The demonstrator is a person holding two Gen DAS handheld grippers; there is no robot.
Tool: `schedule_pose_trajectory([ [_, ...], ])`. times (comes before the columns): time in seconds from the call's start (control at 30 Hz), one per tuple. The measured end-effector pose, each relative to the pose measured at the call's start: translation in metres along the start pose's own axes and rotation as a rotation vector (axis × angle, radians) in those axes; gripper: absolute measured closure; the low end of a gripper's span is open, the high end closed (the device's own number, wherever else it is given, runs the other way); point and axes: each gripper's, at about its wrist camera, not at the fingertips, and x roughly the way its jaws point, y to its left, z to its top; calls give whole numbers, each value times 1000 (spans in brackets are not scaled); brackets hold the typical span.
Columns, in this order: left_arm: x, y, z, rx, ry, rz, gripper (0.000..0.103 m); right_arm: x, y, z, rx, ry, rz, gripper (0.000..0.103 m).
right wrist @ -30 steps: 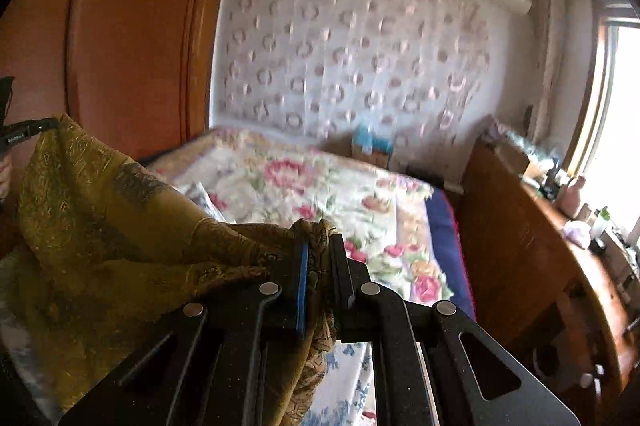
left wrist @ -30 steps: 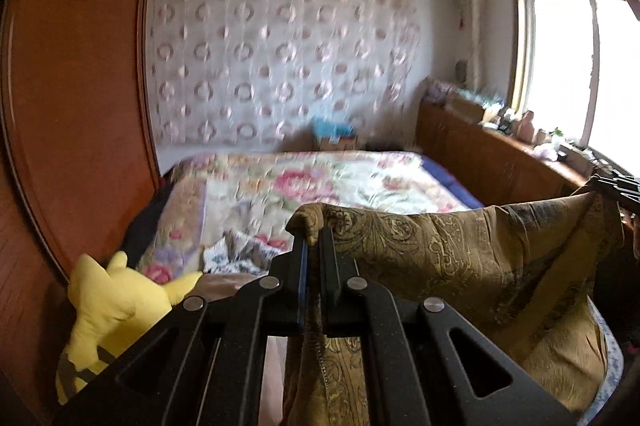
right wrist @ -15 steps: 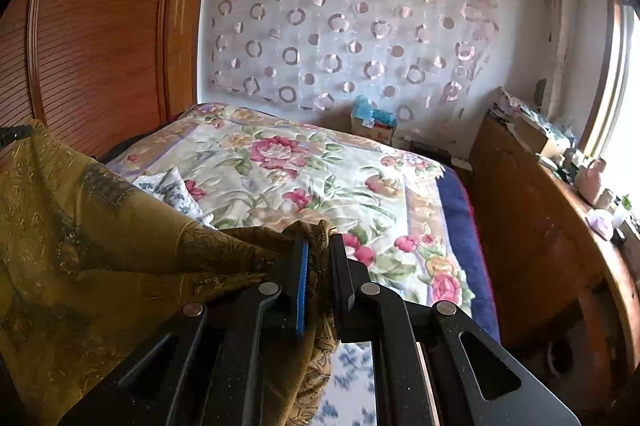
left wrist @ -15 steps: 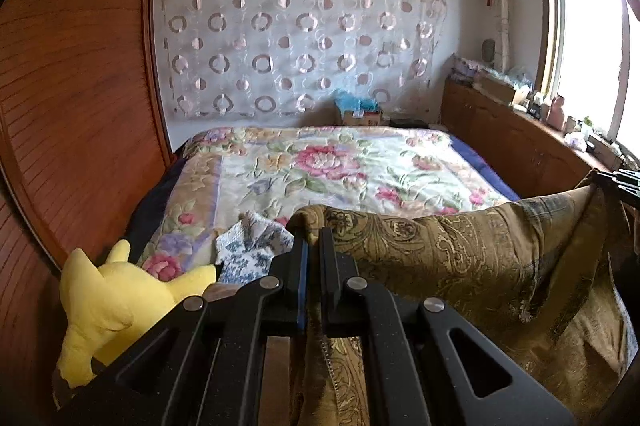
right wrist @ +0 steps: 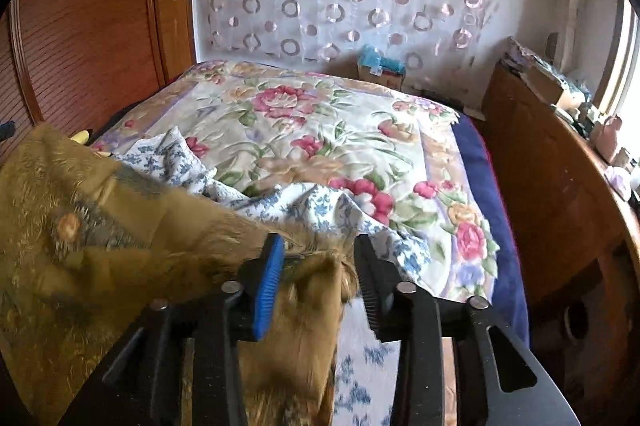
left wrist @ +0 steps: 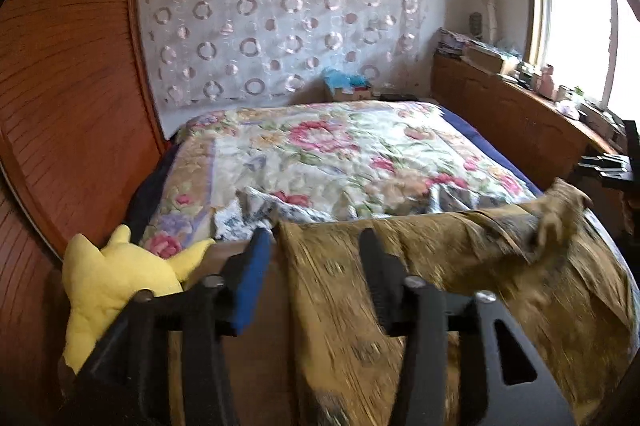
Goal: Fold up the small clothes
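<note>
Both grippers have just been opening: left gripper (left wrist: 316, 246) and right gripper (right wrist: 318, 252) stand parted, the gold patterned garment (left wrist: 460, 266) loose between the jaws, no longer pinched as a moment ago. Garment blurred, dropping at the near end of the bed (right wrist: 320, 130), beside the blue-floral cloth (right wrist: 280, 202). Likely laid down to fold next.

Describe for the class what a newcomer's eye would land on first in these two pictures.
First, the mustard-gold patterned garment, blurred, slumping across the near foreground between the parted jaws of the left hand-held gripper and the right hand-held gripper, which have just been opening. Behind it lies the floral quilt on the bed, and a yellow plush toy sits at the lower left.
</note>
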Motion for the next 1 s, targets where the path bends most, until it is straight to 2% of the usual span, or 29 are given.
schedule_pose_trajectory([
  [0.07, -8, -2, -11, -7, 17, -10, 43, -7, 1, -2, 20, -10, 22, 61],
  [0.2, -17, -6, -28, -21, 38, 4, 42, -22, 18, -2, 35, -27, 92, 61],
  [0.3, -22, -9, -41, -34, 57, 6, 42, -23, 34, 1, 45, -4, 138, 60],
  [0.37, -24, -10, -49, -39, 72, 7, 42, -18, 39, -2, 52, 24, 147, 54],
  [0.53, -27, -8, -62, -56, 94, 19, 42, 3, 36, -6, 106, 104, 138, 53],
  [0.63, -25, -6, -65, -65, 109, 7, 43, 1, 29, -4, 148, 103, 147, 53],
  [0.73, -25, -4, -66, -66, 113, 13, 54, 1, 29, -1, 151, 97, 153, 53],
  [0.83, -26, -9, -69, -54, 104, -1, 69, 4, 31, -3, 158, 89, 186, 53],
  [0.87, -25, -11, -69, -46, 104, 0, 75, 4, 34, -4, 150, 90, 187, 57],
  [0.9, -25, -13, -68, -41, 102, 3, 82, 7, 36, -6, 143, 90, 191, 65],
  [0.93, -26, -16, -68, -32, 99, 4, 84, 8, 38, -7, 136, 90, 195, 83],
  [0.97, -26, -17, -69, -26, 101, 3, 86, 5, 39, -7, 132, 81, 191, 93],
  [1.0, -27, -20, -69, -17, 103, 7, 88, 6, 41, -9, 127, 67, 193, 96],
])
